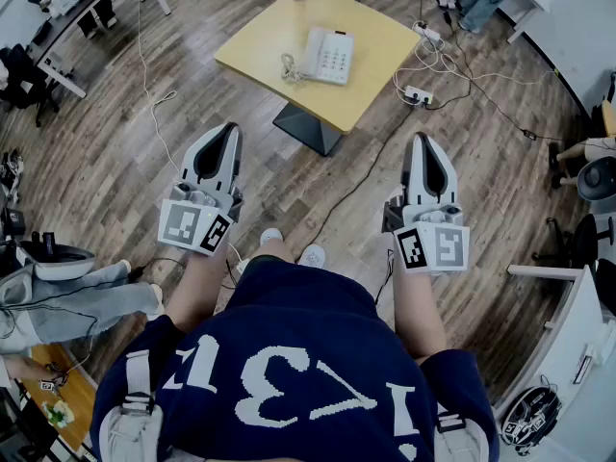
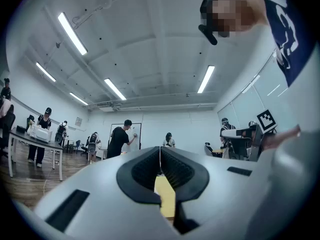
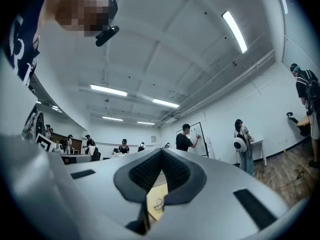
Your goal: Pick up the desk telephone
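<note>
The desk telephone (image 1: pixel 327 56) lies on a square yellow surface (image 1: pixel 380 32) at about 12 o'clock from the person, well apart from both grippers and across a stretch of wooden floor. It is a white plastic set. Its handset (image 1: pixel 313 53) rests along the 9 o'clock side of the body, the keypad (image 1: pixel 336 60) sits toward 3 o'clock, and a coiled cord (image 1: pixel 287 66) is bunched just beside it at 9 o'clock.

I judge the phone to be light, rigid and rather smooth, so the pads could slide on its sloped top. The handset only rests in its cradle and may tip out if the body is tilted, and the springy cord would drag along behind it. A grip across the long side edges of the base, kept level, looks safest. Taking the handset alone would lift just that part.

The left gripper (image 1: pixel 228 128) and the right gripper (image 1: pixel 423 139) are held out in front of the person's body, aimed toward 12 o'clock. In the left gripper view the ribbed pads of the left gripper (image 2: pixel 160 150) meet along a thin seam with nothing between them. The right gripper (image 3: pixel 161 152) is the same, jaws together and empty. Both touch nothing, and they must spread wide before either can take the phone.
</note>
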`<state>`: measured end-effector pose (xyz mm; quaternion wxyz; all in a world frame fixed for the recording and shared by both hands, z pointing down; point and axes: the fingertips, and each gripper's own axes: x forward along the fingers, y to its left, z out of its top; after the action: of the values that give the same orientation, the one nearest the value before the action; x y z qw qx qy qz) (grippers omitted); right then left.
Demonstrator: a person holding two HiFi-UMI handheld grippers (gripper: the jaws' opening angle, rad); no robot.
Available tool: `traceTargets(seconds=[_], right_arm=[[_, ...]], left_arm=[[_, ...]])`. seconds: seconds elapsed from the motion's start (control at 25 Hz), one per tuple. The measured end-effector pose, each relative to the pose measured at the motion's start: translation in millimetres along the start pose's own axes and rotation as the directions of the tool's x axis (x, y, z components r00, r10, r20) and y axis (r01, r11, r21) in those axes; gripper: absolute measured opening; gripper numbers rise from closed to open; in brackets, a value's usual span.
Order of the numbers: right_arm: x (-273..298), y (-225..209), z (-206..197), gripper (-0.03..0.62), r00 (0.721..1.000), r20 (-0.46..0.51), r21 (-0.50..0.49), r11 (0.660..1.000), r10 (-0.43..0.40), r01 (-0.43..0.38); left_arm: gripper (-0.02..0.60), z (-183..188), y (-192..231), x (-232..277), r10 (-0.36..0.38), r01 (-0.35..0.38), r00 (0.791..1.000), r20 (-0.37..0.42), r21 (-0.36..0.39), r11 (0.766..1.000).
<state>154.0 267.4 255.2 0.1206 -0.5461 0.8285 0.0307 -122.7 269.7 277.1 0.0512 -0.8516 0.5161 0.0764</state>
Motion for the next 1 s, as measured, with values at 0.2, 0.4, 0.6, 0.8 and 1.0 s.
traceTargets(seconds=[0.2, 0.4, 0.6, 0.8, 1.0], right_arm=[[0.5, -3.3, 6.5, 0.026, 1.0, 0.02, -0.001, 1.0, 0.005, -0.005], [2.3, -8.6, 9.7, 0.026, 0.999, 0.045, 0.061, 0.998, 0.007, -0.01], [13.0, -9.6, 5.7, 0.028, 0.999, 0.044, 0.077, 0.997, 0.02, -0.024], [33.5, -15.6, -3.1, 0.028, 0.999, 0.028, 0.079, 0.996, 0.026, -0.028], [66.7, -30.6, -12.4, 0.028, 1.0, 0.014, 0.069, 0.998, 0.013, -0.014]], left_arm=[[0.018, 2.2, -3.1, 5.1, -0.004, 0.003, 1.0, 0.005, 0.003, 1.0], [0.018, 3.1, -2.9, 7.7, -0.004, 0.004, 1.0, -0.002, 0.008, 1.0], [0.018, 1.0, 6.4, 13.9, 0.01, -0.01, 1.0, -0.009, 0.014, 1.0], [0.018, -9.8, 16.1, 34.0, 0.007, -0.007, 1.0, -0.018, 0.0, 1.0], [0.018, -25.7, 34.7, 73.8, -0.014, 0.014, 1.0, -0.024, -0.025, 1.0]])
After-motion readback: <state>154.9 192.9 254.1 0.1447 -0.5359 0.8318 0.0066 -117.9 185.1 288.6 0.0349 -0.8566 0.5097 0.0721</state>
